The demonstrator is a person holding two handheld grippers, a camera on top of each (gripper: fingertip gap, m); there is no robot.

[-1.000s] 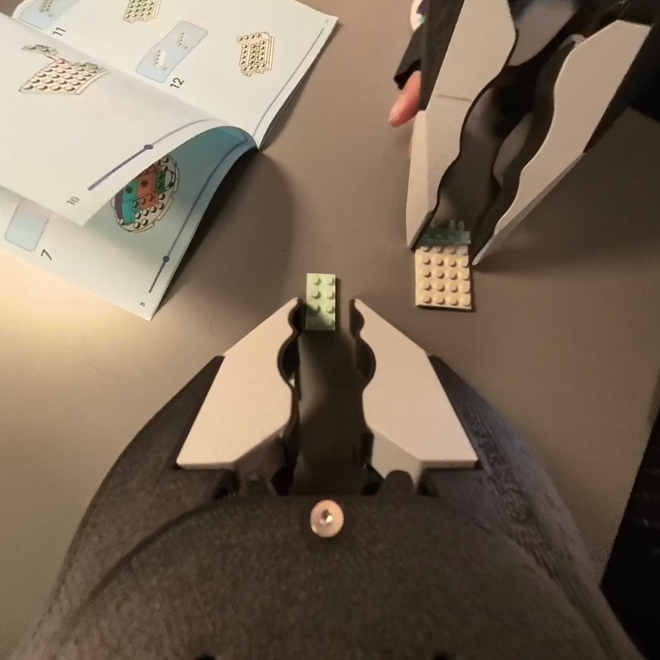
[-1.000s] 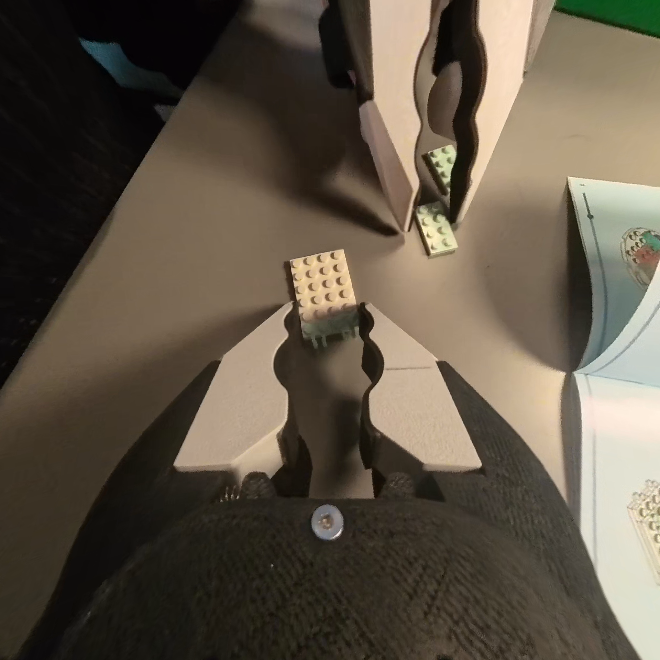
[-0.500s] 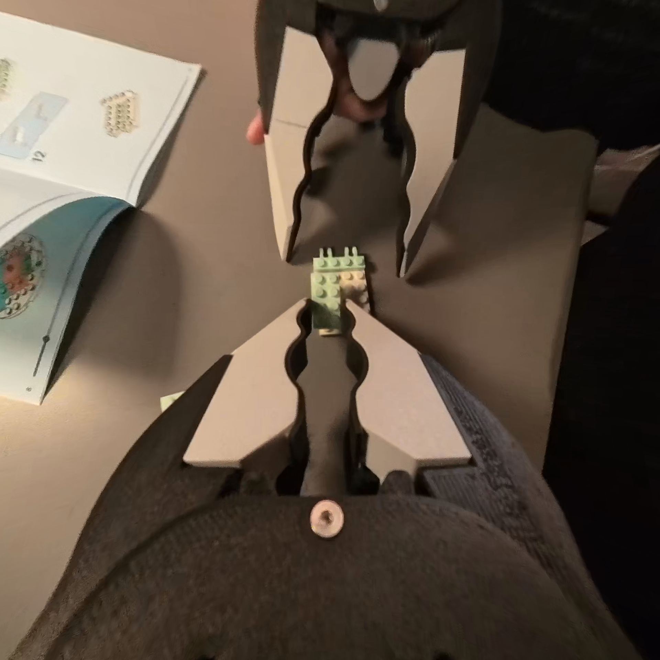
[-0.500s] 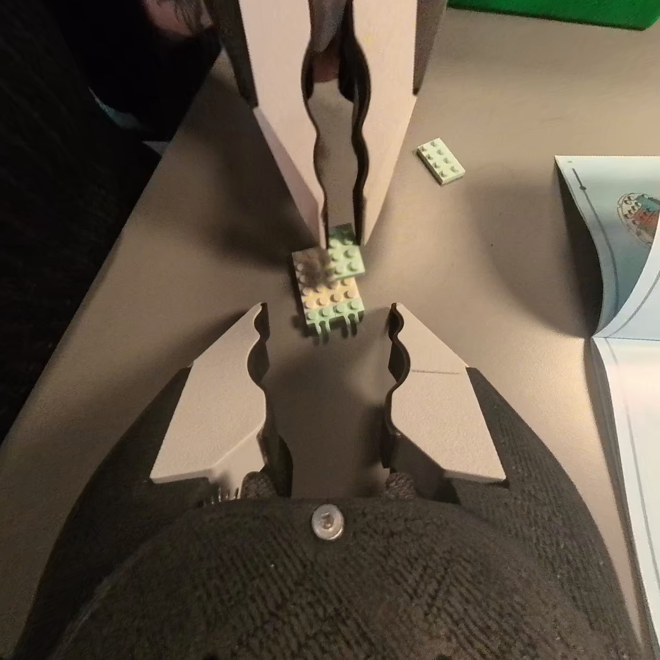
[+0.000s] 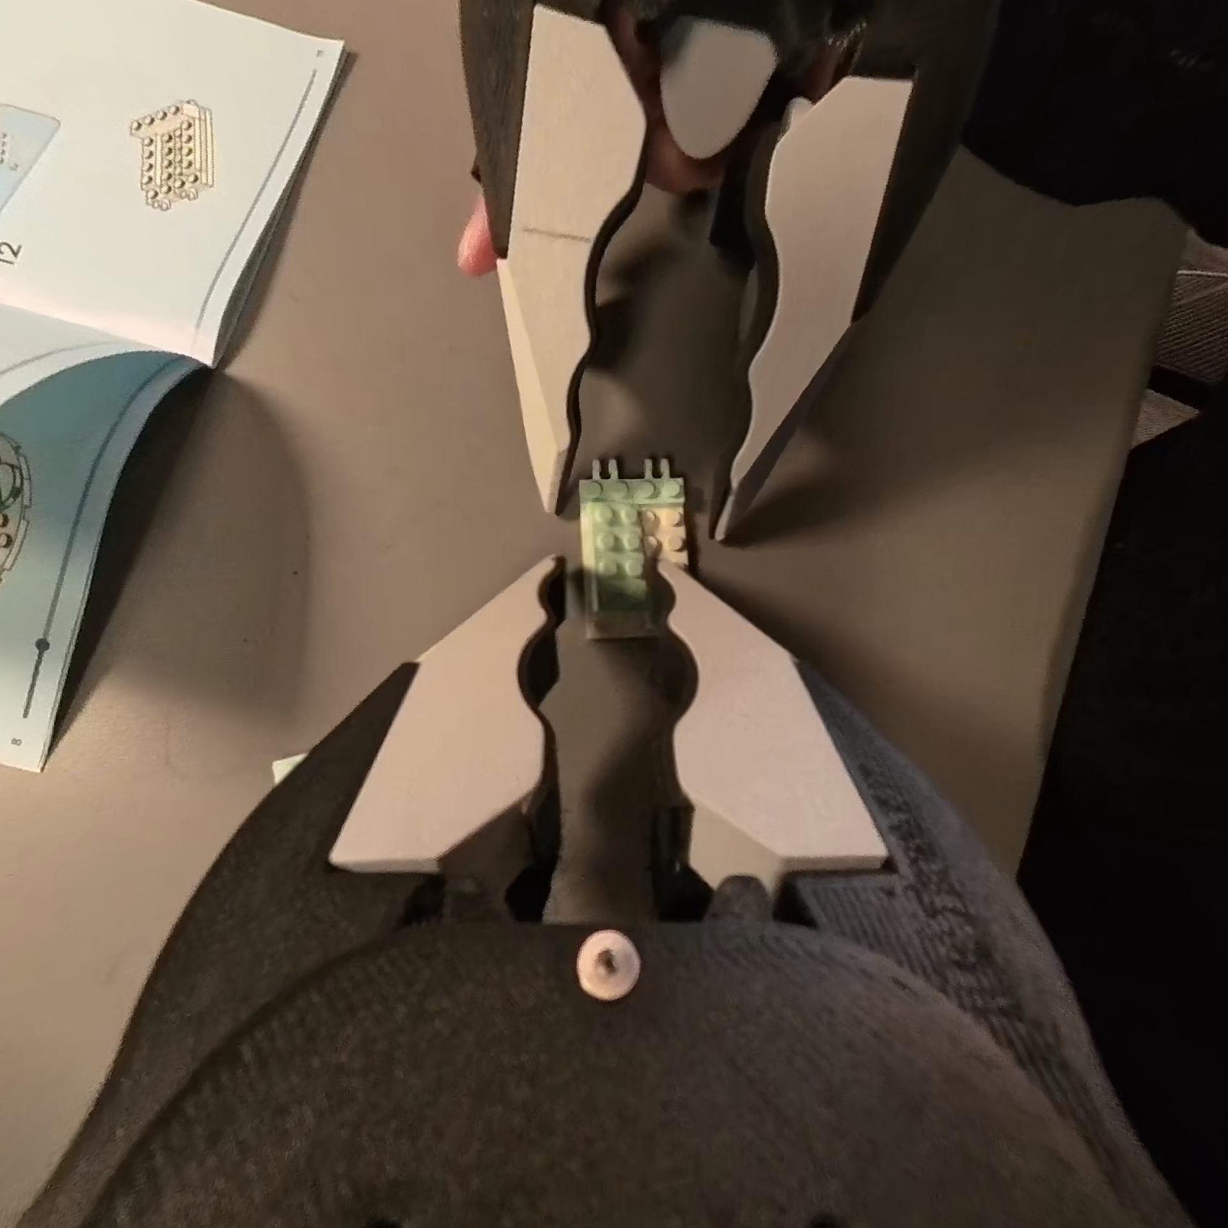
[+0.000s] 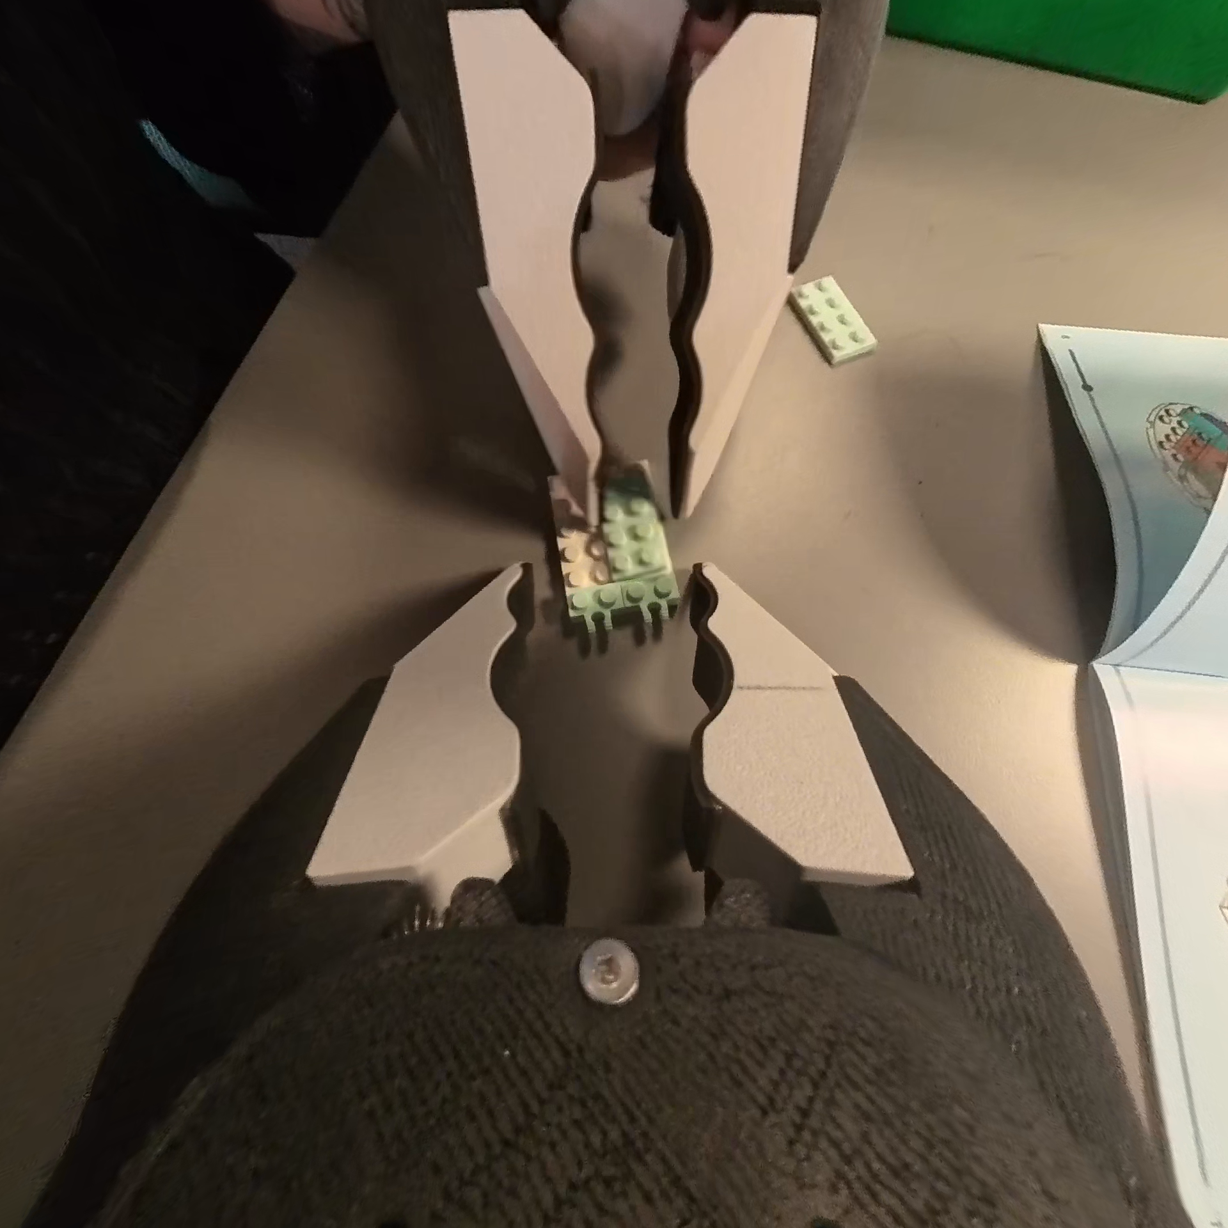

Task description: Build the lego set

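Close together over the grey tabletop [image 5: 930,531], the two grippers face each other tip to tip with the small lego assembly between them. The left gripper [image 5: 611,578] has its fingers drawn in narrow around a light green plate [image 5: 614,555] — whether the pads truly press its sides I cannot tell, as the near end is blurred. That green plate sits on top of a tan plate [image 6: 581,555], covering one half of its studs; a green hinge piece [image 6: 621,598] with small prongs is fixed along the end of the tan plate that faces the right gripper. The right gripper [image 6: 611,578] stands spread wide, holding nothing, its tips on either side of the pronged end and clear of it. All of this lies near the tabletop's edge, beyond which the surroundings are dark. A spare light green plate [image 6: 834,319] lies flat and alone farther in on the tabletop. An open instruction booklet [image 5: 166,199] rests toward the opposite side, one page curling up — well apart from the bricks. A green box [image 6: 1063,40] sits at the far edge.
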